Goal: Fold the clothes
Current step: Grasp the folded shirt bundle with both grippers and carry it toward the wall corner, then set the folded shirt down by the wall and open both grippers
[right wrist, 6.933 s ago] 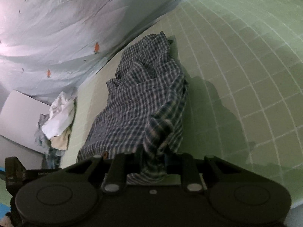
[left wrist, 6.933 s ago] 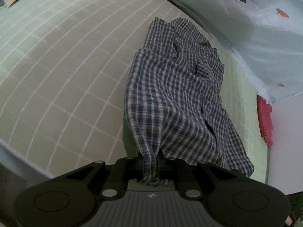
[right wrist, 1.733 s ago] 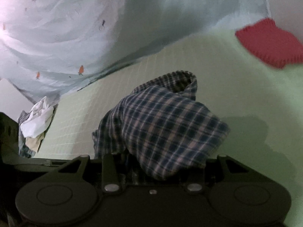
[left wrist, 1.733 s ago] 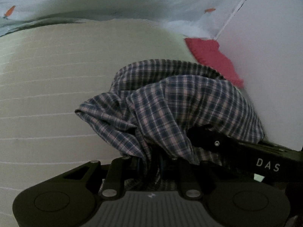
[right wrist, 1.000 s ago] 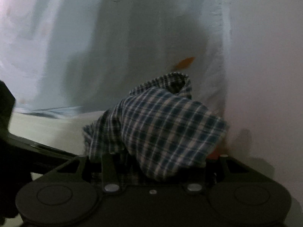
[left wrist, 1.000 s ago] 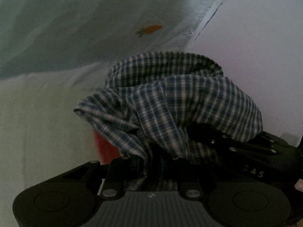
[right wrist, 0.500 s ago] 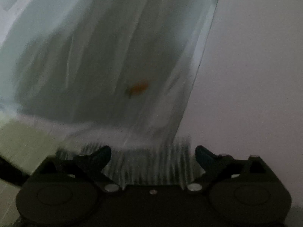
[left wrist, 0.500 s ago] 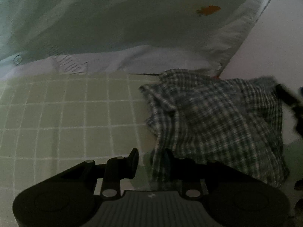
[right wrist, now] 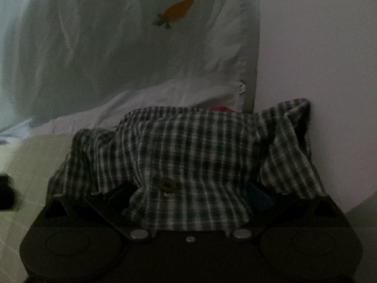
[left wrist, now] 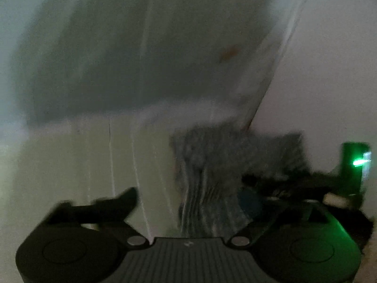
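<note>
left hand-held gripper [left wrist: 188,202] spread | right hand-held gripper [right wrist: 190,195] spread, under plaid shirt [right wrist: 188,146]

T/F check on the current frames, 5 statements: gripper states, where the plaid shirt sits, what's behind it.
1. The left gripper is open. True: its jaws stand wide apart, clamping nothing.
2. The right gripper is shut on the shirt. False: its jaws are spread and the shirt only drapes over them.
3. The shirt is spread flat in the middle of the bed. False: it is bunched in a heap at the wall.
4. A pale sheet with a carrot print hangs behind the shirt. True.
5. The bed cover is solid red. False: it is pale green with thin white lines; only a sliver of something red shows behind the shirt.
</note>
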`<state>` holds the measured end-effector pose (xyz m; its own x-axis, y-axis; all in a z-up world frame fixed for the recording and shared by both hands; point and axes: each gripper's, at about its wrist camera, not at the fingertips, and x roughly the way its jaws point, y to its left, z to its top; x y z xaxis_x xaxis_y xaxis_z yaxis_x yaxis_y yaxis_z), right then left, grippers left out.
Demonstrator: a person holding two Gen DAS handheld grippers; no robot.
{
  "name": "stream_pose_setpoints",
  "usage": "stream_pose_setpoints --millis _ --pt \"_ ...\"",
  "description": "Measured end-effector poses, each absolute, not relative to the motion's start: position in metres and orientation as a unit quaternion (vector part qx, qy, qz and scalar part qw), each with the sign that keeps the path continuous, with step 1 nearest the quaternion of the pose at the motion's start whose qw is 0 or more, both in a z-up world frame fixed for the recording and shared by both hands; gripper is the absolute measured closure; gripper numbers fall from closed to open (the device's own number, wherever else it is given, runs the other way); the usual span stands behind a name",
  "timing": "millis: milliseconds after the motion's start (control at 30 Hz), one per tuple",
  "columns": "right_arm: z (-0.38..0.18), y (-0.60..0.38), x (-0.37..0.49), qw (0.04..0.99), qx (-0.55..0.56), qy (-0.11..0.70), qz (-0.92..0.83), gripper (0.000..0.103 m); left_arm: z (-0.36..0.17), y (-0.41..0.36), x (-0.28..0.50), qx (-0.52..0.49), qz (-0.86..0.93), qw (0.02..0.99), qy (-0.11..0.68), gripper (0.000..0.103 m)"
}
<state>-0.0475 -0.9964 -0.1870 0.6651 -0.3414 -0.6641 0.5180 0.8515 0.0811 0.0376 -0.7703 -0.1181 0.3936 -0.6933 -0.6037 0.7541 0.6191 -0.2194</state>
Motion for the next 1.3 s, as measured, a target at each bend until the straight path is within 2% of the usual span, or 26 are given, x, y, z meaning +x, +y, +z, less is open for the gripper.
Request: stream_pose_setpoints --millis 100,267,433,600,867,1300 --pt "-0.17 -0.97 -0.063 0.903 0.125 0.319 -0.261 0.0 -0.084 -0.748 0.019 0.037 -0.456 0.841 0.289 0.0" --pt "-0.118 -0.902 -0.13 0.918 0.11 0.246 -0.291 0.0 -0.035 -0.701 -0.02 0.016 -0.449 0.86 0.243 0.0" --pt "-0.075 -0.838 -0.19 0.918 0.165 0.195 -0.303 0.0 -0.001 -0.638 -0.073 -0.018 -0.444 0.868 0.221 0.0" --pt "-0.045 -0.763 -0.223 0.918 0.15 0.203 -0.307 0.0 0.01 -0.597 -0.112 0.001 -0.458 0.859 0.228 0.0" --pt "-0.037 -0.67 -0.265 0.898 0.158 0.221 -0.345 0.0 0.004 -0.537 -0.142 0.037 -0.465 0.85 0.244 0.0" --pt "-0.041 -0.595 -0.303 0.874 0.171 0.234 -0.389 0.0 -0.005 -0.468 -0.162 0.071 -0.49 0.83 0.258 0.0"
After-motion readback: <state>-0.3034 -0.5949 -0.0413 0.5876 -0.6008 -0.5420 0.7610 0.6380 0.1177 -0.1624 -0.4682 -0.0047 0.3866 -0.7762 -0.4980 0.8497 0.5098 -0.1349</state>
